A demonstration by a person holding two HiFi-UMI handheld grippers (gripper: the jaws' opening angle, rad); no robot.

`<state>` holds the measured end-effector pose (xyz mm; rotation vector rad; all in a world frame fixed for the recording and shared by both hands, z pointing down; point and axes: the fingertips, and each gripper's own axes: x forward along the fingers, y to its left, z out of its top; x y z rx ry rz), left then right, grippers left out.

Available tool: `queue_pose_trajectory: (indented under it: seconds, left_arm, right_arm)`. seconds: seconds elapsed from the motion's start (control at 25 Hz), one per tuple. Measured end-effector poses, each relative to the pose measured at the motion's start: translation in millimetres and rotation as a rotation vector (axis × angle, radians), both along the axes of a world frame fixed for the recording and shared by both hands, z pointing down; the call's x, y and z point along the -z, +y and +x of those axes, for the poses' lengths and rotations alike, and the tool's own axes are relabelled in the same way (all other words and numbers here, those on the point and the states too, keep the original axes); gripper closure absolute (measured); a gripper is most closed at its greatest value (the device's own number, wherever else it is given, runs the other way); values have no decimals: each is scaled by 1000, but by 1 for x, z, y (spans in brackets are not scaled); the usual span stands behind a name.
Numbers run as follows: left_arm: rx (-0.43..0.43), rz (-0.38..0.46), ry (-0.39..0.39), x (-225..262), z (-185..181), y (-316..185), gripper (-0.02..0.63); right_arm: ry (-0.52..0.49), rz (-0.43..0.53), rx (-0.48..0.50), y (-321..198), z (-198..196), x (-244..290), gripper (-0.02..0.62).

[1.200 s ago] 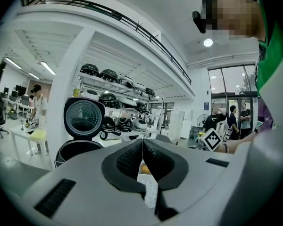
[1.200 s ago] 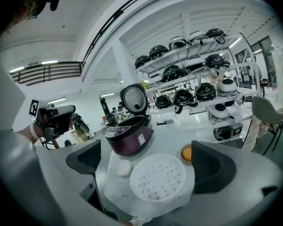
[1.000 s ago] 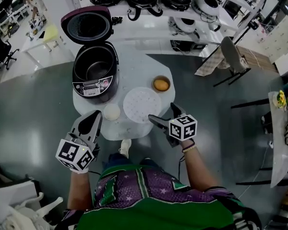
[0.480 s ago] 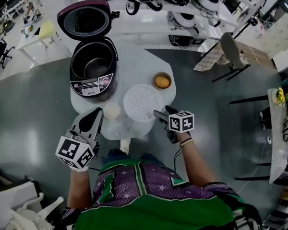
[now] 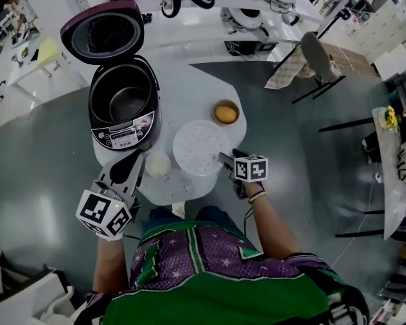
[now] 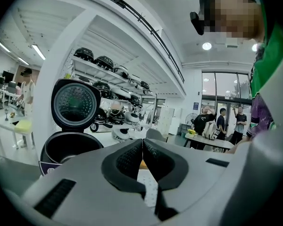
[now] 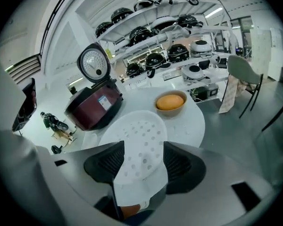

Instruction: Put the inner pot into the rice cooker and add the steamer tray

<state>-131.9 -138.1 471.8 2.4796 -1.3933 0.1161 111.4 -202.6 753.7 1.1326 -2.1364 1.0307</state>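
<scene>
The right gripper [image 5: 223,160] had its jaws closing, pads not yet pressing, with the near edge of the white steamer tray [image 5: 199,147] between them (it lay flat on the table [image 5: 189,90]). The left gripper [image 5: 137,157] was closed on nothing, beside a small bowl [image 5: 158,163]. Beyond, the inner pot [image 5: 127,101] sat inside the open rice cooker [image 5: 122,126].

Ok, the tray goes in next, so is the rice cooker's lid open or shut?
Open: the lid stands tipped back behind the rice cooker, its inside exposed.
</scene>
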Motion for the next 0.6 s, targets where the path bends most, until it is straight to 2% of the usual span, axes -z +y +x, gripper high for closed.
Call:
queue_pose_trajectory:
  seconds: [0.4, 0.6]
  left_arm:
    - [-66, -40, -11, -9, -14, -31, 583]
    - [-85, -68, -15, -20, -22, -37, 583]
  right_arm:
    - [17, -70, -186, -19, 3, -40, 364]
    - [87, -88, -230, -24, 9, -53, 402]
